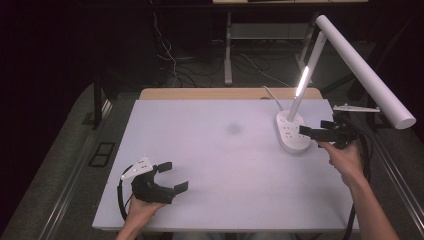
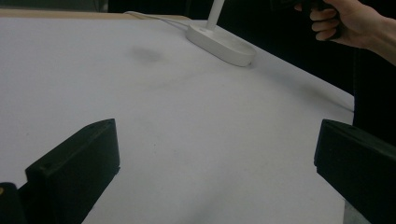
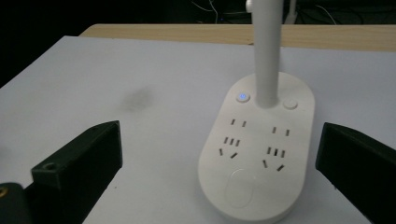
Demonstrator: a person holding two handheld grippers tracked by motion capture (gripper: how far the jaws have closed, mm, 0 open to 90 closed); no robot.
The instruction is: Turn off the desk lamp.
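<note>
Jaws spread wide and empty, the right tool (image 1: 320,131) hangs just beside the white oval lamp base with sockets (image 3: 257,158), its lit button straight ahead, while the open left tool (image 1: 170,176) idles well apart on the counter (image 1: 210,165).

I see 2 handheld grippers, both built in black. The left gripper (image 1: 169,176) has a chunky black body with a pale grey 3-cornered plate on top, dotted with small dark marks, and a black cable looping off its back. Its 2 jaws are blocky, flat-faced black pads; in the left gripper view one shows a small round hole near its upper corner. The right gripper (image 1: 320,128) carries the same grey plate and a black cable trailing along the forearm. Its jaws match, one with a screw hole on its top face. My forearms are bare, no sleeves, no gloves on either hand.
</note>
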